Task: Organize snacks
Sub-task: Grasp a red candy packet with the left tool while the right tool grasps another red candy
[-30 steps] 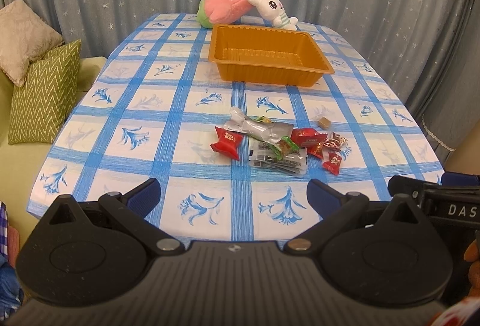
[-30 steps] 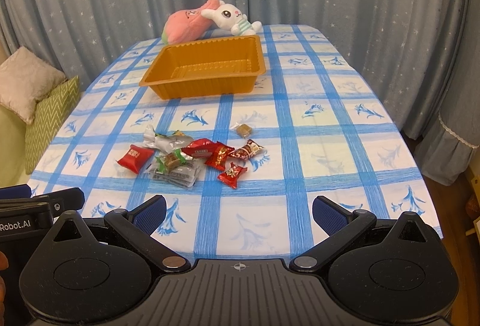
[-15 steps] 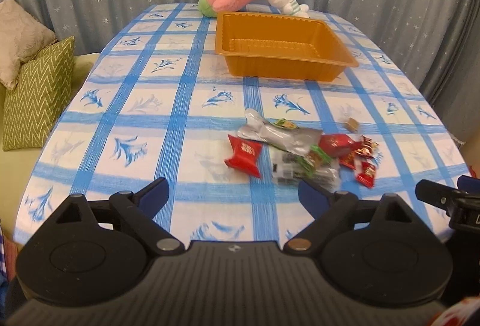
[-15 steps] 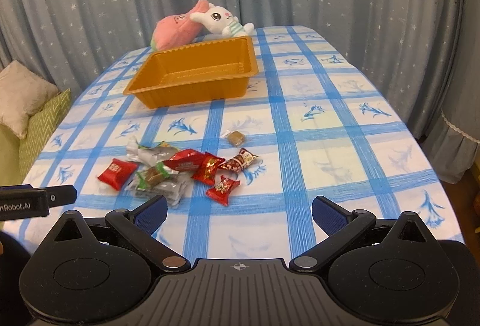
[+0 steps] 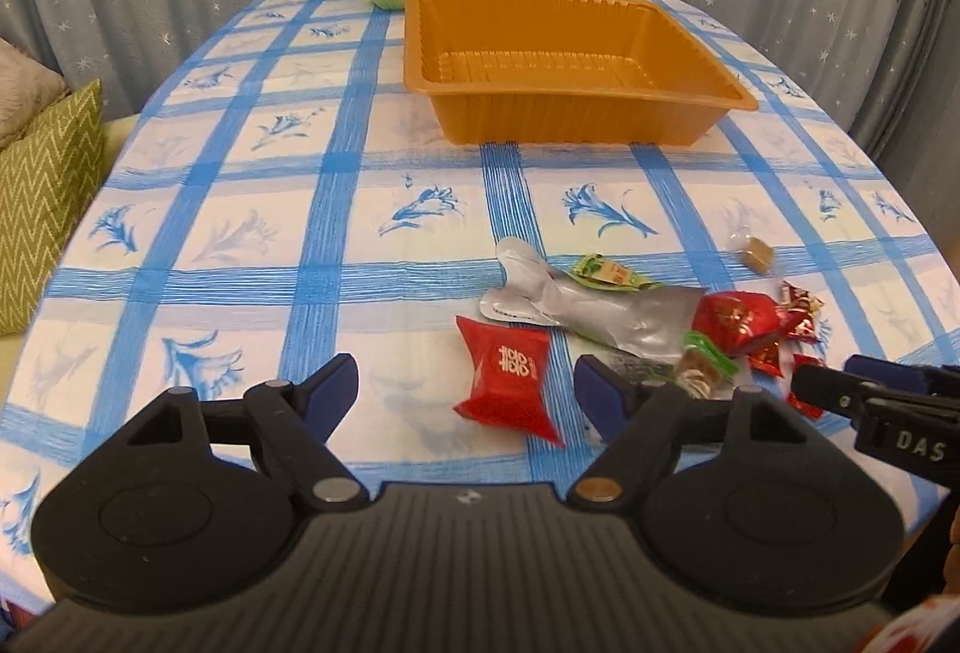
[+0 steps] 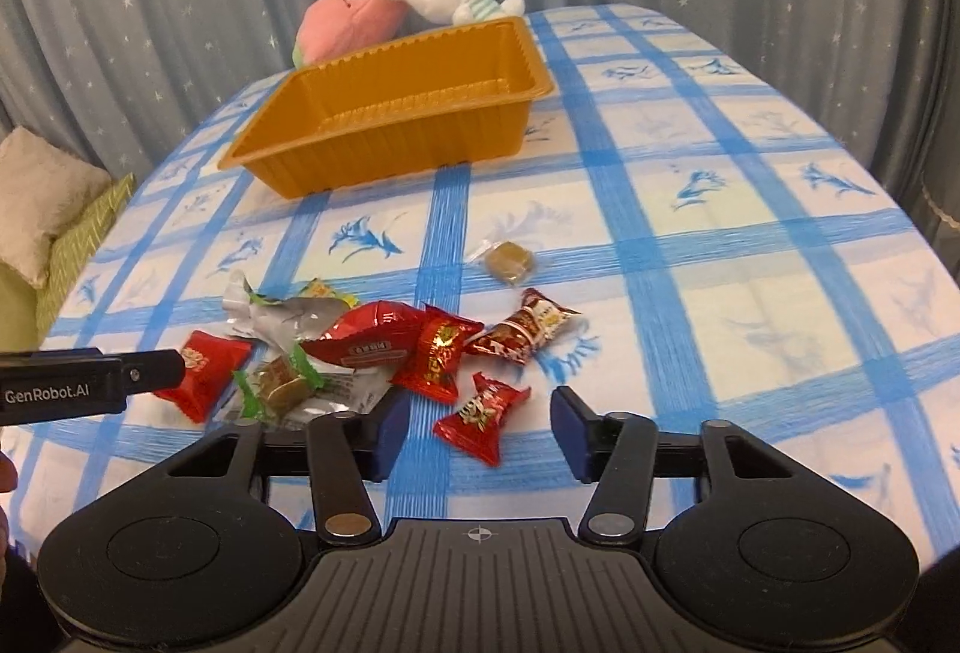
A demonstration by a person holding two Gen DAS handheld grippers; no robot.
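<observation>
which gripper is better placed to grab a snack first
Both are close, but the right gripper looks better placed: open, with the small red candy between its fingers. The left gripper frames the red packet off-centre.

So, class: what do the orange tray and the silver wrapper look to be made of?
Orange tray: likely thin moulded plastic, glossy, with ribbed walls and a flanged rim. Silver wrapper: apparently metallised foil film, crinkled, catching highlights.
</observation>
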